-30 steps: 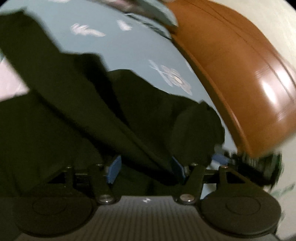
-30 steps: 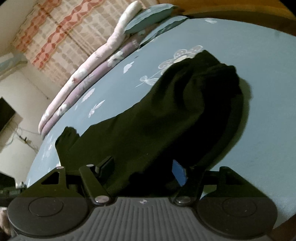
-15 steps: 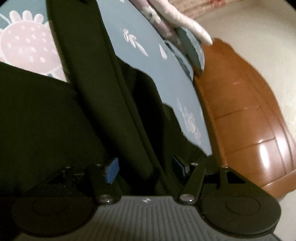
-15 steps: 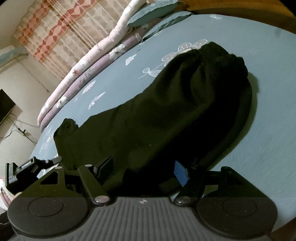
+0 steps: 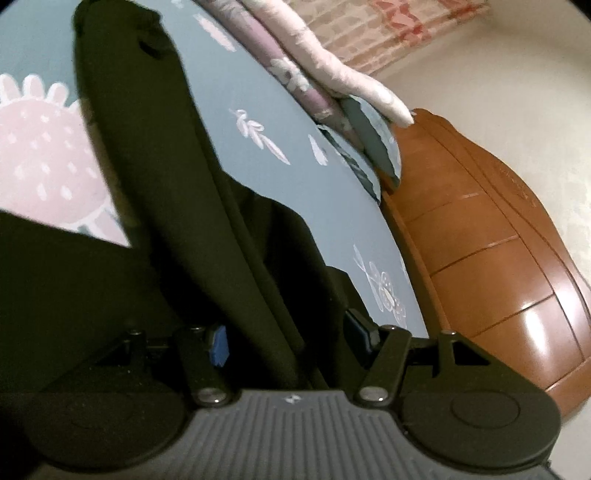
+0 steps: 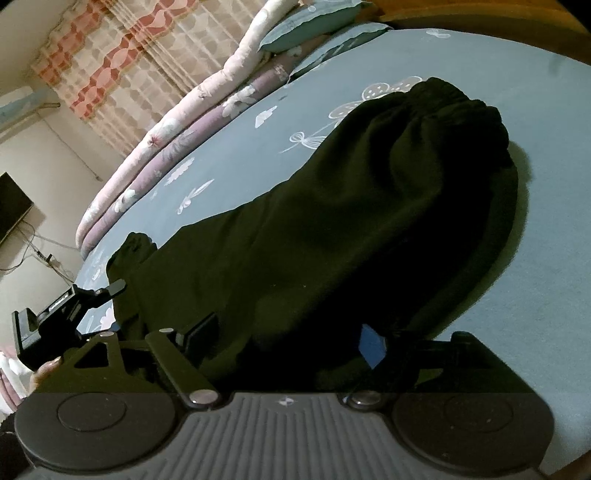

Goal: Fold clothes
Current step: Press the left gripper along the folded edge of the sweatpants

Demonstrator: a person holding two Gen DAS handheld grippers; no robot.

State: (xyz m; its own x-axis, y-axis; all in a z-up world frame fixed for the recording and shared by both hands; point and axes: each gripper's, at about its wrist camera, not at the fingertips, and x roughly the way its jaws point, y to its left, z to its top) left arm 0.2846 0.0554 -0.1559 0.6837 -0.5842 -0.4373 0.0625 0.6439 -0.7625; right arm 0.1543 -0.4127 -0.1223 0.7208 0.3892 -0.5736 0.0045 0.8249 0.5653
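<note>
1. Trousers [image 6: 332, 236] of dark cloth lie across the blue bedsheet [image 6: 535, 129], with the gathered waistband toward the headboard side of the bed and the legs running toward the foot.
2. Left gripper [image 5: 286, 338] has its fingers spread apart; a long fold of the trousers [image 5: 177, 206] passes between them, but the blue pads [image 5: 219, 347] do not press it.
3. Right gripper [image 6: 288, 341] also has its fingers wide apart, with dark cloth lying between them; whether the pads touch the cloth I cannot tell.
4. In the right wrist view the left gripper [image 6: 74, 306] is near the cuff end of the trousers, at the left edge of the bed.
5. Rolled quilts [image 6: 192, 122] and a pillow [image 6: 306, 22] lie along the far edge of the bed, and a wooden headboard [image 5: 498, 258] stands at its end.
</note>
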